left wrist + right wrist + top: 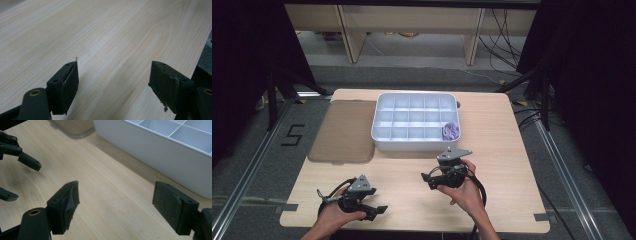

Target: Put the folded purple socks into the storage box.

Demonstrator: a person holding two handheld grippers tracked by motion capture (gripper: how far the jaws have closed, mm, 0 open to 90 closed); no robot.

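A white divided tray (412, 144) stands at the back middle of the wooden table (507, 150). A crumpled purple thing (450, 131) lies in its near right compartment. My right gripper (428, 181) is held just in front of the tray and points left, open with nothing between its jaws (116, 184). The tray's white wall (155, 157) runs close by on its right. My left gripper (379, 212) rests near the table's front left edge, pointing right, open over bare wood (113, 65). The right gripper view also catches the left gripper's jaws (26, 182).
A clear brownish lid (343, 131) lies flat to the left of the tray, and its corner (72, 128) shows in the right gripper view. Bare wood lies between the two grippers. Shelving legs and cables stand on the floor behind the table.
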